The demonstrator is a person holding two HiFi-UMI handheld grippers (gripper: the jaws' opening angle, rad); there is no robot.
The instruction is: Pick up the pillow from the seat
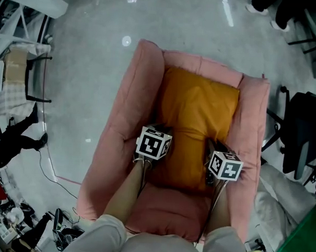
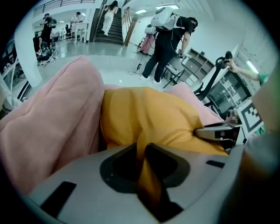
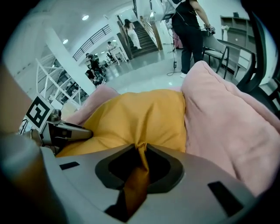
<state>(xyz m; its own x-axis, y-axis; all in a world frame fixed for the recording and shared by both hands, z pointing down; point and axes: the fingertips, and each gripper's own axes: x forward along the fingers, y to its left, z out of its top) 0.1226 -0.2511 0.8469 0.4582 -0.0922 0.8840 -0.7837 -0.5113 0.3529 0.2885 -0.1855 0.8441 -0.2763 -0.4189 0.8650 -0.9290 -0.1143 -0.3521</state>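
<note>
An orange pillow (image 1: 197,117) lies on the seat of a pink armchair (image 1: 130,101), leaning toward its back. My left gripper (image 1: 157,132) is at the pillow's near left edge, shut on a pinched fold of orange fabric (image 2: 142,146). My right gripper (image 1: 214,147) is at the near right edge, likewise shut on a fold of the pillow (image 3: 141,149). In the left gripper view the pillow (image 2: 148,113) bulges ahead, with the pink armrest (image 2: 57,122) to its left. The right gripper view shows the pillow (image 3: 135,116) beside the other armrest (image 3: 218,113).
A black office chair (image 1: 304,129) stands right of the armchair, with a white bundle (image 1: 272,196) and a green bin (image 1: 304,239) nearer. Cables and gear (image 1: 18,216) lie at the lower left. A person (image 2: 168,39) stands beyond the armchair, near a staircase.
</note>
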